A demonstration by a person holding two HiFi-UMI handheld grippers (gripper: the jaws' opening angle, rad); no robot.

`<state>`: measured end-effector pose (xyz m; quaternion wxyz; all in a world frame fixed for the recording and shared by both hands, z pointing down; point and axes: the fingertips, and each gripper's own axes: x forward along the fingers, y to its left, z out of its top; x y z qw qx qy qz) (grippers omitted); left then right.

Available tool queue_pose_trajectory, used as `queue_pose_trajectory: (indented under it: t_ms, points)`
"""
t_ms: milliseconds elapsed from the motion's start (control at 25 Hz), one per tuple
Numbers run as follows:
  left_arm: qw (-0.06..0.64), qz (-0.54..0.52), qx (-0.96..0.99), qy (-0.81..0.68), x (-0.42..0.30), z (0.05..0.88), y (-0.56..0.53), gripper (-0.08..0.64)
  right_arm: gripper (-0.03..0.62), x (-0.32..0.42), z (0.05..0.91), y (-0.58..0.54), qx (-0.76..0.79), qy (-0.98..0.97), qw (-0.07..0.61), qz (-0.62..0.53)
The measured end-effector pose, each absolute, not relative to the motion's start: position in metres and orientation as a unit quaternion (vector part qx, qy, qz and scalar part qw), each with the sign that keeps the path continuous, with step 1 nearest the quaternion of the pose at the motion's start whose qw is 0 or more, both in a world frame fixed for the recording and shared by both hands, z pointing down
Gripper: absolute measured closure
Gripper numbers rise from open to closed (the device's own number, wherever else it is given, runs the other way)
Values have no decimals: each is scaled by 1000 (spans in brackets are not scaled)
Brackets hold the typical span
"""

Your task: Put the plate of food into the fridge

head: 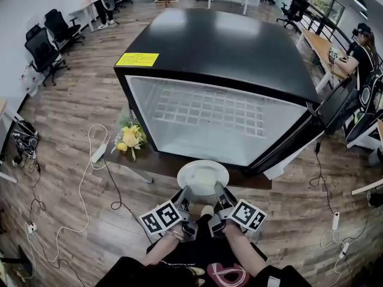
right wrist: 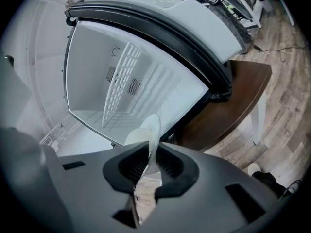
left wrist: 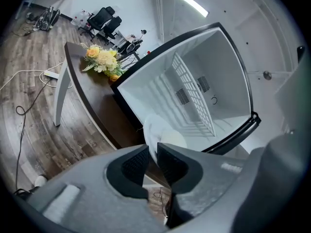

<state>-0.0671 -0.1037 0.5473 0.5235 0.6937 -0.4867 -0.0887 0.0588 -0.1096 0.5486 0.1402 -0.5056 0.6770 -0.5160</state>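
A white plate (head: 203, 176) with a pale patch at its middle hovers over the front edge of the dark table (head: 160, 164), just before the open fridge (head: 227, 46). My left gripper (head: 184, 192) pinches the plate's near-left rim and my right gripper (head: 220, 191) its near-right rim. In the left gripper view the plate (left wrist: 164, 134) stands edge-on between the jaws of the left gripper (left wrist: 151, 150). The right gripper view shows the rim of the plate (right wrist: 147, 130) clamped in the right gripper (right wrist: 150, 150). The fridge's white inside (head: 206, 133) holds a wire shelf (head: 206, 112) and nothing else.
The fridge door (head: 302, 142) hangs open at the right. A bunch of yellow flowers (head: 130, 137) lies on the table left of the fridge. Cables and power strips (head: 99, 153) trail over the wooden floor. Office chairs (head: 45, 46) stand at far left, desks at right.
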Motion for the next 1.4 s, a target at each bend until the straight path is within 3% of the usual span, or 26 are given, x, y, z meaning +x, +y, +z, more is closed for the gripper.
queue_pose_trajectory:
  t_ms: [840, 1400]
  points:
    - [505, -121, 650, -555, -59, 558, -166, 497, 531, 65, 559, -188, -465, 719, 81, -509]
    - [499, -103, 671, -539, -64, 559, -205, 495, 528, 60, 562, -220, -486, 703, 83, -512]
